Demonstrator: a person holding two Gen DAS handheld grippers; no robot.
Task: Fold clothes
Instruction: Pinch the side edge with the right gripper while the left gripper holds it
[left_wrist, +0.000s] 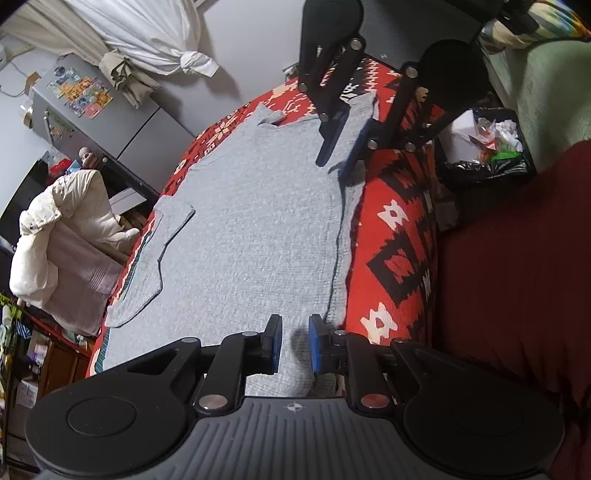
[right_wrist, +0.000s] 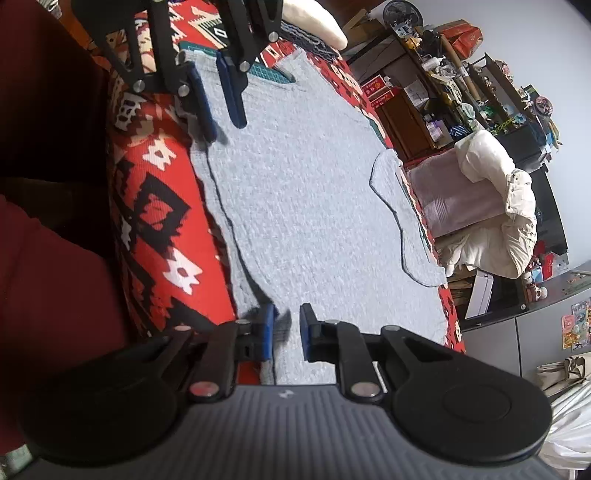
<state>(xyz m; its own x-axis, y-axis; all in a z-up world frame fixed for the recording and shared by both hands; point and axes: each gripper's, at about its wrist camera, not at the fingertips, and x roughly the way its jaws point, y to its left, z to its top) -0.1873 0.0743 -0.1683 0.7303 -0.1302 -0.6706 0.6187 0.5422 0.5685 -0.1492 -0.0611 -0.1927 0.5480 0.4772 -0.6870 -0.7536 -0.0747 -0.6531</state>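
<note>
Left wrist view is showing one grey shirt (left_wrist: 251, 221) lying flat across the frame's middle on a red patterned blanket (left_wrist: 399, 229). Two grippers are working its near long edge: the left gripper (left_wrist: 295, 343) at lower centre and the right gripper (left_wrist: 341, 147) at upper right, jaws spread, probably positioning to pinch that edge and fold it over.
</note>
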